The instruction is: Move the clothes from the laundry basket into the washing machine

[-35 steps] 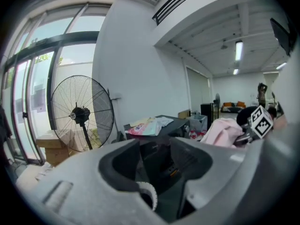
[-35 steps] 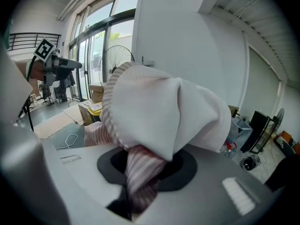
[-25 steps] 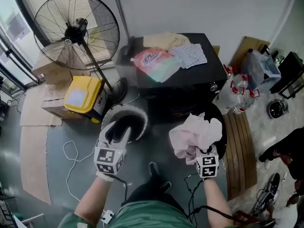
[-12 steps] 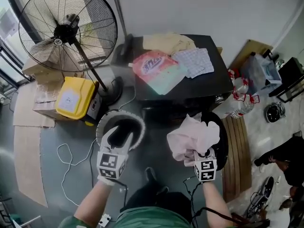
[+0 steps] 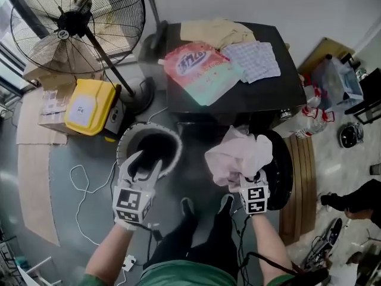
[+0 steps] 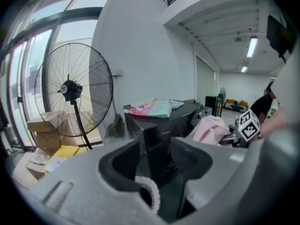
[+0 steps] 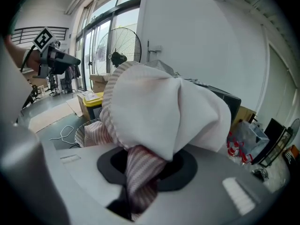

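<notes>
fingers [image 7: 220, 168] on cloth [image 7: 159, 107], grey floor [image 5: 89, 154] below

One fan [image 5: 72, 21], one laundry basket [image 5: 149, 126], one washing machine [image 5: 280, 94]

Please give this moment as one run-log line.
left claw: open, empty, above basket | right claw: shut on cloth | cloth not yet in washer

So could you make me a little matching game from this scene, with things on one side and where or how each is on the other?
1. left hand-held gripper
2. right hand-held gripper
3. pink-and-green bag
4. laundry basket

A. on the floor
B. jaws apart, nothing between them
C. lying on top of the washing machine
D. shut on a pink cloth

Pairs: 1-B, 2-D, 3-C, 4-A
</notes>
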Tool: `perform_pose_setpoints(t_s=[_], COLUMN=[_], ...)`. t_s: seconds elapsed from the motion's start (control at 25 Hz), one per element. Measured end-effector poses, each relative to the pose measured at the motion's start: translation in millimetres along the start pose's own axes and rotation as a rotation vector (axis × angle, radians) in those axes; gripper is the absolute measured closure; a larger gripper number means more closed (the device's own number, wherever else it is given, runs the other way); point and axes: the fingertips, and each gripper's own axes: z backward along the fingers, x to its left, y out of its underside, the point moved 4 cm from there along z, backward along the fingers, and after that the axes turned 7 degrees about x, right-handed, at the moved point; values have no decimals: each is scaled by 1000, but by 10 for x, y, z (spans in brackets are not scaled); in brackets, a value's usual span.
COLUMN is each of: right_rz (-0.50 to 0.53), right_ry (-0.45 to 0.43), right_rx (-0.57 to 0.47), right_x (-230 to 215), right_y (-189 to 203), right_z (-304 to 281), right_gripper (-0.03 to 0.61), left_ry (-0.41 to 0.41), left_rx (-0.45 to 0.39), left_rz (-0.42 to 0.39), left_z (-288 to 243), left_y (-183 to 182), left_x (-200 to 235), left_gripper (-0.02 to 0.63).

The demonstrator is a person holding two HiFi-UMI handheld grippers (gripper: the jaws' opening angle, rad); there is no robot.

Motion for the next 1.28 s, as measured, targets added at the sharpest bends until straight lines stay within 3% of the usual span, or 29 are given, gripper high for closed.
perform_pose_setpoints(t_s=[0.36,0.6,0.88,1.28], right_rz=[29,12,-18,-55], right_ry=[-99,-107,-92,-71], right_rx=[30,15,2,-32], right_x=[-249,-541,-709,-784], right_y=[321,547,729,969], right_z=[-612,-1091,-1592,-2612], right_gripper=[479,479,479,479], left_ry=[-80,-127,-104,-94], left_rx=[44,19,-36,-55], left_rz=[40,75,107,105], left_z=[-251,-569,-934,-1545], left_y=[169,304,605,1207], left_x=[-312,-553,-745,-613], left_gripper=[408,408,408,408])
